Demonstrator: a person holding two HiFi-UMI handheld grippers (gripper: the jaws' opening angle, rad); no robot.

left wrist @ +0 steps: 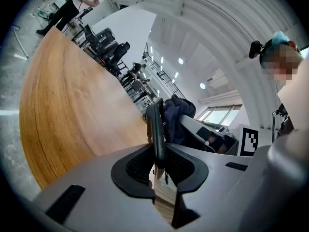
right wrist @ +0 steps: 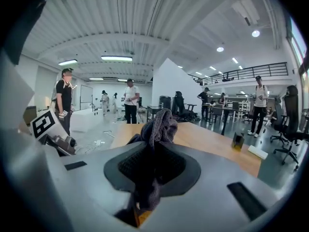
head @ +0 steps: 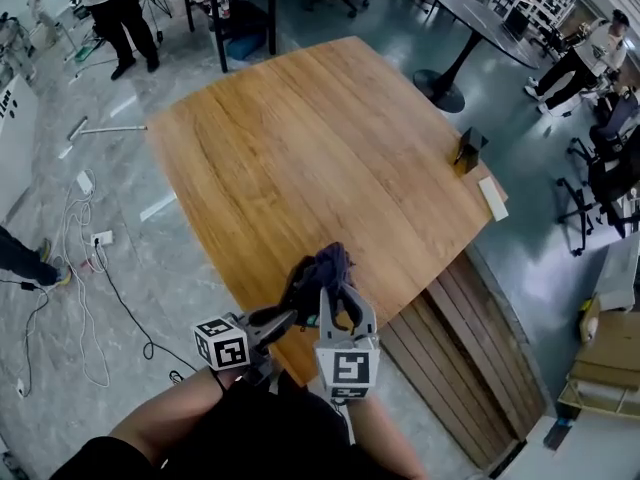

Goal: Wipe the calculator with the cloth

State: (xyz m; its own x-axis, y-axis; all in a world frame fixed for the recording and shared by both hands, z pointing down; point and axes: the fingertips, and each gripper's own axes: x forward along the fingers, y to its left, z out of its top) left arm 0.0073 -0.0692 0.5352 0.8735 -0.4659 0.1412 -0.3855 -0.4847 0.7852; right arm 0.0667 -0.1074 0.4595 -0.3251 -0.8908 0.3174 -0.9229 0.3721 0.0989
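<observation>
Dark woven cloth (right wrist: 161,122) is bunched between the jaws of the right gripper (right wrist: 153,146), which are drawn narrow and pressed on it. A loose tuft stands beyond the tips, and it is judged to be meant as the wiping face. The calculator (left wrist: 155,127), seen only as a thin black slab, is clamped edge-on between the nearly closed jaws of the left gripper (left wrist: 158,153). It appears to be gripped by one end, so that most of its length is clear of the pads and can be reached. In the head view both tools are held close together in the air over the near edge of the wooden table (head: 320,158), not rested on it. The left gripper is pointed across toward the right one, and the cloth is set just beside the slab's far end; whether the two touch cannot be told. Which face carries the keys cannot be made out either. The arrangement is judged to suit a wipe done in mid-air, with the object steadied by one hand while the cloth is drawn along it by the other. A firm hold on so thin an edge is called for, since a sideways push from the cloth could twist the slab between the pads. A small dark box (head: 468,150) and a white slab (head: 492,198) are set at the table's far right edge, well apart from the work.
</observation>
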